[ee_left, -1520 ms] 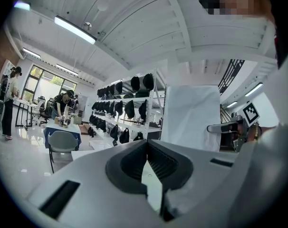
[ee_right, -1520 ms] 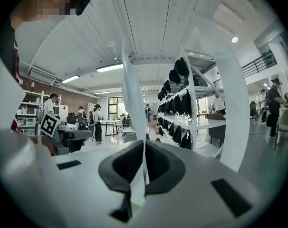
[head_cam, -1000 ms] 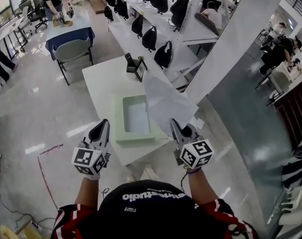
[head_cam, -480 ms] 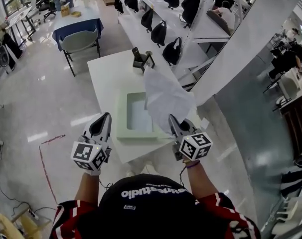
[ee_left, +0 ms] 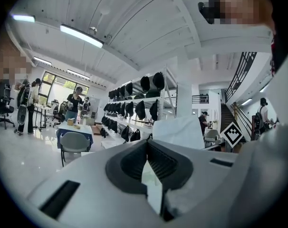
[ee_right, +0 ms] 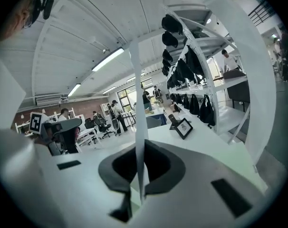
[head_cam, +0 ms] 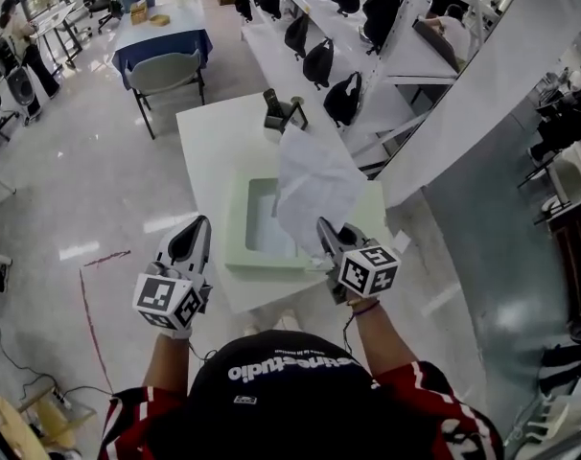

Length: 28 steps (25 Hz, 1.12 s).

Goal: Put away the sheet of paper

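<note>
The sheet of paper (head_cam: 314,185) sticks up from our right gripper (head_cam: 326,230), pinched by one edge so we can drop it in the green tray (head_cam: 235,242) ahead. Our left gripper (head_cam: 198,226) is closed, empty.

my 12 o'clock: picture frame (head_cam: 296,113), dark holder (head_cam: 273,105) on white table's (head_cam: 214,161) far end | 1 o'clock: black bags (head_cam: 318,62) on shelves (head_cam: 271,57) | 11 o'clock: grey chair (head_cam: 166,70) at blue-covered table (head_cam: 166,38)

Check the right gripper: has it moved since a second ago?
Yes. The right gripper, jaws shut on the sheet of paper, has shifted left and lower, toward the green tray.
</note>
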Each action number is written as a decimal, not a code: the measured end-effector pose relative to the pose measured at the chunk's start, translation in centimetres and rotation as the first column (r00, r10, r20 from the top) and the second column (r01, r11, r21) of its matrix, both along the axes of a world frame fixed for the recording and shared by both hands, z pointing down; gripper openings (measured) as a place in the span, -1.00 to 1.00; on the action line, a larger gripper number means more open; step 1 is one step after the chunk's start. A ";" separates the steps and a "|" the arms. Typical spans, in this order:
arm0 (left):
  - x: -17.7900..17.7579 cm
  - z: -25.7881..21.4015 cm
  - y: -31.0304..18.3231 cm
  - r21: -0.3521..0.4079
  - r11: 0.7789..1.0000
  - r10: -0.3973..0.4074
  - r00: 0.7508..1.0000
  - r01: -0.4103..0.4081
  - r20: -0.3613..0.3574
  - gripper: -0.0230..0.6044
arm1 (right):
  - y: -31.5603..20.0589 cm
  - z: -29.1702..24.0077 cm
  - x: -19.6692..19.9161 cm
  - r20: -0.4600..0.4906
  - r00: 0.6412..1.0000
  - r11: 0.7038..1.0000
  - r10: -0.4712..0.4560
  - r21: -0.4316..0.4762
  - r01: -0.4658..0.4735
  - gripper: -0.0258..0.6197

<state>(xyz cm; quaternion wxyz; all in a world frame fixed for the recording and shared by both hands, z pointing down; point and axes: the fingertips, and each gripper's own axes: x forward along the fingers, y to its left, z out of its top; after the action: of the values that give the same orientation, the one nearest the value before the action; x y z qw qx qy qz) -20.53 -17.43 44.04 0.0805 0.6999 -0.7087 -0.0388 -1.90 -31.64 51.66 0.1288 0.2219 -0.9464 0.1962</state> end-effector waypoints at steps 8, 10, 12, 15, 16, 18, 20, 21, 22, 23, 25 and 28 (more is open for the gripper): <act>0.1 1.0 0.1 -0.027 0.999 -0.045 0.999 0.045 -0.013 -0.91 | -0.5 3.1 -1.1 -0.046 0.997 0.995 -0.067 -0.074 0.063 -0.91; 0.1 0.9 0.0 -0.031 0.998 -0.050 0.999 0.050 -0.008 -0.91 | -0.7 3.8 -1.3 -0.055 0.995 0.993 -0.078 -0.094 0.073 -0.91; 0.2 0.8 0.1 -0.035 0.998 -0.056 0.998 0.055 -0.003 -0.91 | -0.8 4.4 -1.4 -0.057 0.995 0.989 -0.087 -0.123 0.080 -0.91; 0.2 0.9 0.4 -0.043 0.997 -0.066 0.998 0.067 0.005 -0.91 | -1.0 5.4 -1.4 -0.069 0.993 0.986 -0.098 -0.142 0.088 -0.91; 0.3 0.9 0.5 -0.045 0.997 -0.069 0.998 0.070 0.007 -0.91 | -1.1 5.7 -1.4 -0.071 0.992 0.985 -0.101 -0.148 0.089 -0.91; 0.2 1.0 0.7 -0.051 0.996 -0.074 0.997 0.075 0.012 -0.91 | -1.4 6.3 -1.5 -0.075 0.992 0.983 -0.104 -0.160 0.091 -0.91; 0.2 1.0 0.8 -0.055 0.995 -0.080 0.997 0.081 0.019 -0.91 | -1.8 6.8 -1.6 -0.085 0.990 0.982 -0.108 -0.164 0.093 -0.91; 0.1 0.9 0.9 -0.057 0.995 -0.084 0.996 0.085 0.021 -0.91 | -1.9 7.1 -1.5 -0.091 0.990 0.981 -0.110 -0.167 0.094 -0.91; 0.1 0.9 1.0 -0.059 0.994 -0.088 0.996 0.090 0.023 -0.91 | -2.1 7.3 -1.5 -0.096 0.989 0.981 -0.112 -0.170 0.095 -0.91; 0.1 0.9 1.1 -0.060 0.994 -0.093 0.995 0.094 0.023 -0.91 | -2.3 7.6 -1.4 -0.101 0.988 0.980 -0.114 -0.174 0.095 -0.91; 0.1 0.9 1.2 -0.061 0.993 -0.100 0.995 0.101 0.021 -0.91 | -2.8 8.3 -1.2 -0.111 0.987 0.978 -0.115 -0.189 0.093 -0.91; -0.1 0.9 1.4 -0.065 0.992 -0.111 0.994 0.112 0.023 -0.91 | -3.4 9.5 -0.9 -0.118 0.986 0.971 -0.118 -0.223 0.089 -0.91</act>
<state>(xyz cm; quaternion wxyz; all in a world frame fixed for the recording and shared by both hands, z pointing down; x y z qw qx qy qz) -20.62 -16.02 44.92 0.0943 0.6565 -0.7483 -0.0130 -2.83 -35.05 61.16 0.2241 0.1691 -0.9191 0.2765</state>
